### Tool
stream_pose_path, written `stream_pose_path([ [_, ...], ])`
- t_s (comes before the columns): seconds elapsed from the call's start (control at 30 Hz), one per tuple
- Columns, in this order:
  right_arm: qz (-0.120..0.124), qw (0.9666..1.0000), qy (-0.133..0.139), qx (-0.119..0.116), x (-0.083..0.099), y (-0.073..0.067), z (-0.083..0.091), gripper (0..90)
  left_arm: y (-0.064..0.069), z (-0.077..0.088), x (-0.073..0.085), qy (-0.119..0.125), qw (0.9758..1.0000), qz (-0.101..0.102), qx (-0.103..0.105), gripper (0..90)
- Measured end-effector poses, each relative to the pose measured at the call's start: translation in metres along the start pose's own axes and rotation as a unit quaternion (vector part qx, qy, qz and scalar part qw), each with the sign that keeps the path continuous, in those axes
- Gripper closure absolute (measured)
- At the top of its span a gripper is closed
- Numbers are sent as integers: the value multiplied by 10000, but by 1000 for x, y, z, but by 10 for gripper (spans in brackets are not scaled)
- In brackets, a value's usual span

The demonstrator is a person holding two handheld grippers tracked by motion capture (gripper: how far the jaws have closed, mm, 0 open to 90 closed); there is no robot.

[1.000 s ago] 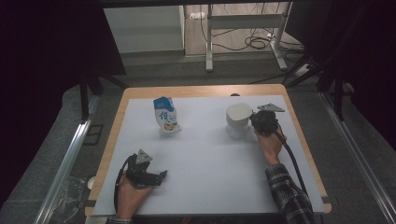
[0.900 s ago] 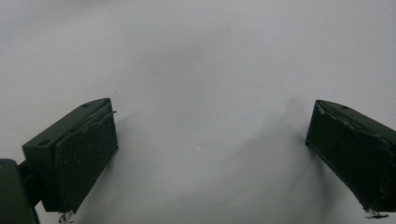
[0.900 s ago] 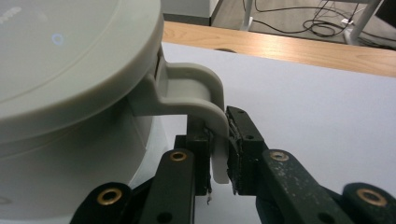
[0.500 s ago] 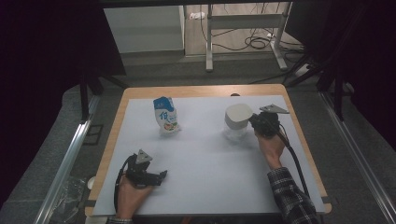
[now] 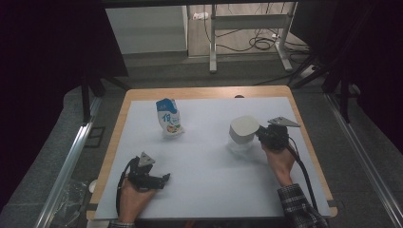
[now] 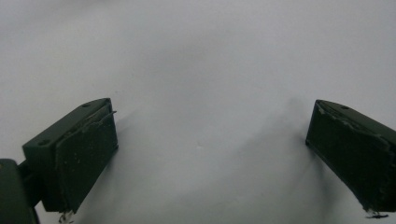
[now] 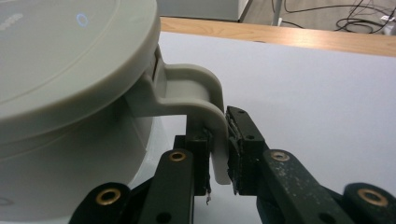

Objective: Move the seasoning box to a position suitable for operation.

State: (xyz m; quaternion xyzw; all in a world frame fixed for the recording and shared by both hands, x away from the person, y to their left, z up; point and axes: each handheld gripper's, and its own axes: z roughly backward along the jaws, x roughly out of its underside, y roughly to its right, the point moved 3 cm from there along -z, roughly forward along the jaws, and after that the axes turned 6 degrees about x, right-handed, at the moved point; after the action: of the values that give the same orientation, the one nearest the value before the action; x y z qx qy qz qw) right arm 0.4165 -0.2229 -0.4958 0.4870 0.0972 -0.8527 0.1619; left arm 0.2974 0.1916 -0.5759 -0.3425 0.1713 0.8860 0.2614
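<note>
A pale grey lidded mug (image 5: 244, 128) hangs just above the white mat (image 5: 209, 190) at the right, casting a shadow beneath it. My right gripper (image 5: 261, 134) is shut on its handle. In the right gripper view the two black pads pinch the lower end of the handle (image 7: 196, 88), with the right gripper (image 7: 218, 135) beside the mug's body (image 7: 70, 70). My left gripper (image 5: 164, 179) rests on the mat at the front left, open. In the left gripper view its jaws stand wide apart, and the left gripper (image 6: 210, 140) has only bare mat between them.
A blue and white snack bag (image 5: 168, 118) stands upright at the back left of the mat. The wooden table edge (image 5: 204, 92) frames the mat. Beyond it lie dark floor, desk legs and cables.
My right gripper has carried the mug a little toward the near side of the table. The left gripper and the bag have stayed put.
</note>
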Motion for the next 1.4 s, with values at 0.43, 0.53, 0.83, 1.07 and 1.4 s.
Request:
stream_pose_path([
  [0.43,44,9994,7,-345,19,-25,21,796,0,0,0,1,10000,0,-3,21],
  [0.53,52,9992,1,-408,23,-33,23,795,0,0,0,1,10000,0,-3,21],
  [0.83,183,9989,-26,-422,34,-50,22,793,0,0,0,0,10000,-1,-3,21],
  [1.07,176,9990,-45,-407,40,-52,19,789,0,0,0,0,10000,0,-3,21],
  [1.4,138,9983,-58,-567,44,-48,20,761,0,0,0,0,10000,-2,-5,21],
])
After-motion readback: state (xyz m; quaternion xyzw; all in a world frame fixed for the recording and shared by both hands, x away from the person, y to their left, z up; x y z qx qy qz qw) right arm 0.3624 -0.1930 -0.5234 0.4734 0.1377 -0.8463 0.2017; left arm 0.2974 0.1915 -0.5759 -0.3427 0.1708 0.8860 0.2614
